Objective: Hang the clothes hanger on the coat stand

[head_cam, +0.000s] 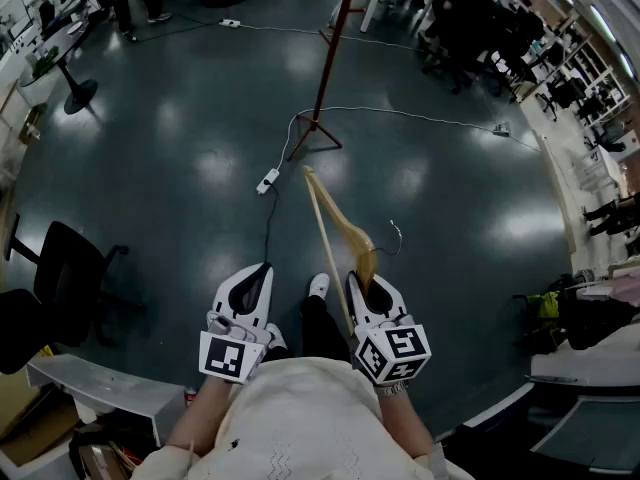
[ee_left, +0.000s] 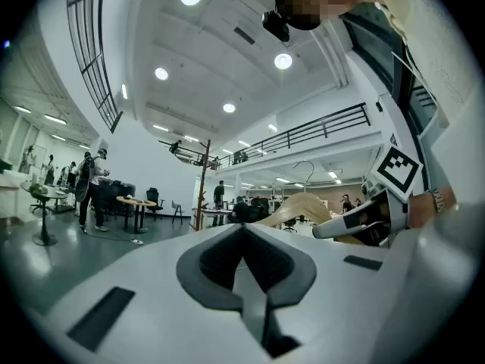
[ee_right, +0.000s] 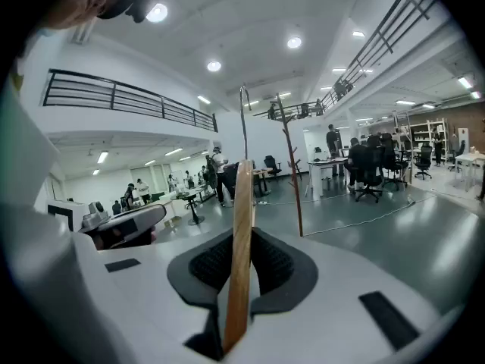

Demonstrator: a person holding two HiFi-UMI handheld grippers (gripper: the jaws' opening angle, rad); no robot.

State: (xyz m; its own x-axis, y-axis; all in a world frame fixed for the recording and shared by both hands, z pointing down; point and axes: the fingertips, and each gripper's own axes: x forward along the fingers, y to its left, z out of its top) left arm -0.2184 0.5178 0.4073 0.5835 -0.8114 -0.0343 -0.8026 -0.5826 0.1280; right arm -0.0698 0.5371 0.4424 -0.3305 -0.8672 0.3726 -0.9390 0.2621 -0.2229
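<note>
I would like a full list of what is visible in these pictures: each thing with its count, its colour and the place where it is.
clothes hanger: one, light wood with a metal hook, pointing forward at the lower right
coat stand: one, red-brown, on the floor ahead
power strip: one, white, on the floor near the stand's feet
office chair: one, black, at the left
people: several, dark clothes, at desks far back on the right
floor: dark, glossy
shoe: one, white, between the tools
left tool: one, white, jaws together, empty
right tool: one, white, shut on the clothes hanger
</note>
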